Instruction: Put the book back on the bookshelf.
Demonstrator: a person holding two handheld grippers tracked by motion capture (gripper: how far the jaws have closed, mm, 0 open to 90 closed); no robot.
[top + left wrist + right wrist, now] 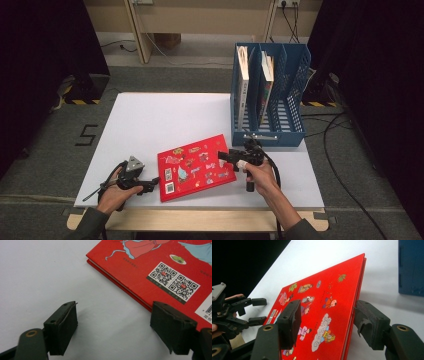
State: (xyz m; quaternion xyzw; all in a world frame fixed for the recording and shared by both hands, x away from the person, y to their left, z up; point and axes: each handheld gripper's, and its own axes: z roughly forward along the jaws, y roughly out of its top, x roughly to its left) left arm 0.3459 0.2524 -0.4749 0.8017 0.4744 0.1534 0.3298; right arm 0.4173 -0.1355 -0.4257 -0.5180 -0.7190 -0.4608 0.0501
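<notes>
A red picture book (196, 166) (150, 265) (324, 302) lies on the white table (150, 120), near its front edge. My left gripper (154, 184) (115, 312) is open just off the book's left edge, low over the table. Nothing is between its jaws, and one jaw stands in front of the book's corner. My right gripper (221, 157) (328, 307) is open at the book's right edge, which sits between the jaws: one jaw over the cover, the other at the underside. That edge looks slightly raised, with a shadow under it. The left gripper (258, 310) is also visible beyond the book.
A blue file rack (270, 100) (410, 267) stands at the table's right rear, close behind my right hand, with upright books in two of its slots. Dark curtains flank the table. Cables lie on the floor at right.
</notes>
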